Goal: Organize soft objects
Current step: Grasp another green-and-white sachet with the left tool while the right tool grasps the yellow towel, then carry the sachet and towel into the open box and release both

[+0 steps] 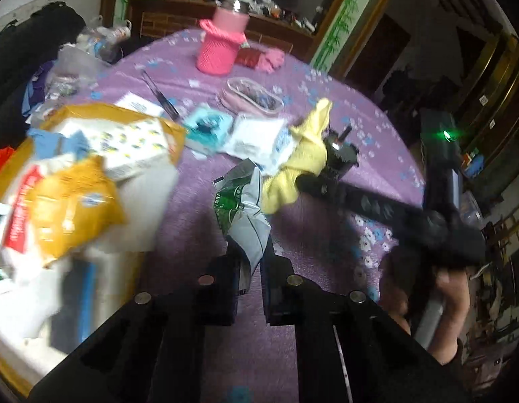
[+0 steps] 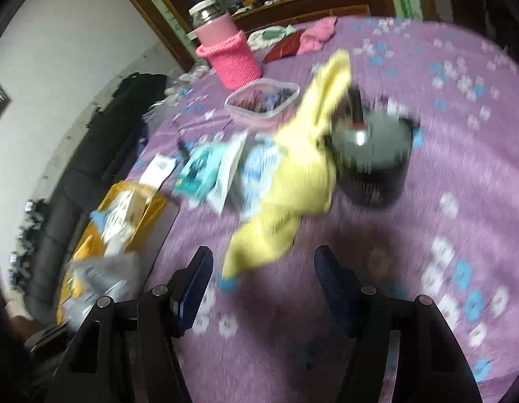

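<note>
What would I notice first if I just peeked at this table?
Probably the yellow cloth draped in the middle of the purple flowered tablecloth, against a dark pot. Then the pink knitted bottle cover at the far edge, and the crinkly silver-green packet pinched in the left gripper.

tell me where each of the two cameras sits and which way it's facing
Left wrist: on the left gripper, looking down along its fingers across the purple tablecloth; they pinch a crumpled silver and green packet, and the right gripper with a hand shows at the right.
Right wrist: on the right gripper, looking down between its open, empty fingers at the tablecloth.
Shared: yellow cloth, pink knitted holder, clear plastic tub.
</note>
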Demonstrator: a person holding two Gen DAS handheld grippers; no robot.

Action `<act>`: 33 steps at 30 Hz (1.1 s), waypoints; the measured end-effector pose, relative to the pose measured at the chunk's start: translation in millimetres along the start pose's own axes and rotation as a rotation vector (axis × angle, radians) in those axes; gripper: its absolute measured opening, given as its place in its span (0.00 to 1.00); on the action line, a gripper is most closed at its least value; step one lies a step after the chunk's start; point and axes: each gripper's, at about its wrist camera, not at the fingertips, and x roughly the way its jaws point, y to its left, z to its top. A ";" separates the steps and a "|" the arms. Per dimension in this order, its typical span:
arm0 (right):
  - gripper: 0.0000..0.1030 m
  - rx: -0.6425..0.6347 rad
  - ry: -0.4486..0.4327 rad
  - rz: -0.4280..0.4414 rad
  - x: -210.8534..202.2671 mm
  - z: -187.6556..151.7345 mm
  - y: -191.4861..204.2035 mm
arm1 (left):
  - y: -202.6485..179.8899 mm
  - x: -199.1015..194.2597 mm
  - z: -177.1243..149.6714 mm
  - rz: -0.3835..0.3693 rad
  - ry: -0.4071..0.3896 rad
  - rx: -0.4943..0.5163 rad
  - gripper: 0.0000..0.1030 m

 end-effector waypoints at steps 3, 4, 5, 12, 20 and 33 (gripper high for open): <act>0.68 -0.003 -0.052 -0.102 -4.2 19.2 10.0 | 12.0 -17.0 0.0 0.015 -0.032 -0.010 0.08; 0.68 0.009 -0.057 -0.128 -1.8 25.1 9.6 | 14.0 -19.1 0.6 0.016 -0.039 -0.015 0.08; 0.68 0.030 -0.058 -0.149 2.9 31.1 7.0 | 17.3 -22.0 0.2 0.016 -0.045 -0.020 0.08; 0.37 0.082 -0.021 -0.260 46.7 42.9 3.9 | 48.2 -48.0 -3.7 0.011 -0.084 -0.074 0.08; 0.35 0.031 -0.191 -0.253 -28.7 1.8 49.6 | 102.1 -86.0 1.0 0.046 -0.155 -0.171 0.08; 0.35 -0.251 -0.227 0.158 -94.6 -60.1 156.4 | 145.4 -80.5 -3.5 0.109 -0.116 -0.219 0.08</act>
